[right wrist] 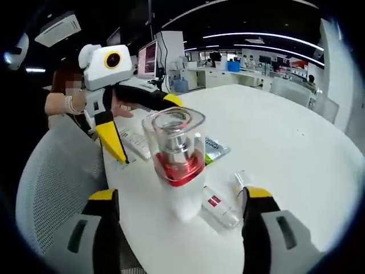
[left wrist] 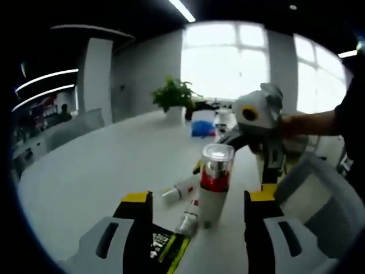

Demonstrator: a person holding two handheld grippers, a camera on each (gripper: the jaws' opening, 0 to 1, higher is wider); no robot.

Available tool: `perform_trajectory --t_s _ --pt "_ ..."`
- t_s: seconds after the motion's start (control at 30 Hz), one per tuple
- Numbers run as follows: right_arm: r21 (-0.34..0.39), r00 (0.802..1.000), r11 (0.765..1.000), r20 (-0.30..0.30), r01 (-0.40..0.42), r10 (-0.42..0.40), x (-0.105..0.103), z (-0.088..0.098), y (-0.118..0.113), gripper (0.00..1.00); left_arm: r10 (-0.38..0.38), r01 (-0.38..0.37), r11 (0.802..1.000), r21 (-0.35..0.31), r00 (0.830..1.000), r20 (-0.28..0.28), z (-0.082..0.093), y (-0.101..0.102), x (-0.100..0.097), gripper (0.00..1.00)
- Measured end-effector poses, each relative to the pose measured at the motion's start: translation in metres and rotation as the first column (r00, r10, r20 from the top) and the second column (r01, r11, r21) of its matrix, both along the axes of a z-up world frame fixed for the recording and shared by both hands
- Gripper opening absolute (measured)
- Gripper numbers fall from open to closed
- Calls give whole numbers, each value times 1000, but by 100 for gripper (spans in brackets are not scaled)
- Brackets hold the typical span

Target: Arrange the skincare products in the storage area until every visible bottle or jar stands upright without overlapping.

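A bottle [left wrist: 214, 182] with a clear cap, a red band and a white body stands upright on the white table [left wrist: 97, 165]. It rises just ahead of my left gripper [left wrist: 199, 197], whose jaws are open on either side without touching it. Small white tubes [left wrist: 178, 192] lie flat beside its base. In the right gripper view the same bottle [right wrist: 174, 165] stands in front of my open right gripper [right wrist: 179, 194]. A small clear bottle with a red label [right wrist: 219, 206] lies on its side next to it. The left gripper [right wrist: 142, 120] reaches in behind, jaws spread.
A black and green packet [left wrist: 165, 246] lies near my left jaws. A white tube [right wrist: 134, 142] and a green packet [right wrist: 215, 148] lie flat behind the bottle. Grey mesh chairs [right wrist: 51, 182] [left wrist: 328, 200] stand at the table's edge. A potted plant [left wrist: 174, 94] sits far back.
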State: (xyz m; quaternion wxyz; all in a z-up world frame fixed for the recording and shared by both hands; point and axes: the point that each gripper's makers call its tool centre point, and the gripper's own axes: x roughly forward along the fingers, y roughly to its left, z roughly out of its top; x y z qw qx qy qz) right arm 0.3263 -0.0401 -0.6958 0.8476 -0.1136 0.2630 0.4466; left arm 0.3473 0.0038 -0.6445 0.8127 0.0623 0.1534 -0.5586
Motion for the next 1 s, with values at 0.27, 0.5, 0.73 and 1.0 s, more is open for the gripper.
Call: perform_trajectory --t_s 0.27,0.5,0.73,1.0 --pt "-19 1000 1000 -5 13 -13 -3 2 -1 95 42 -41 998 40 999 -9 -2 24 -5 76" --pt "-40 999 999 -37 34 -35 -11 7 0 99 97 -98 992 75 995 12 3 50 -5 84" --pt "-54 998 997 -2 62 -62 -16 20 -1 99 135 -138 980 142 990 31 -2 78 -9 93" --pt "-82 996 993 24 88 -86 -23 28 -5 99 158 -159 961 225 987 24 -11 106 -18 97"
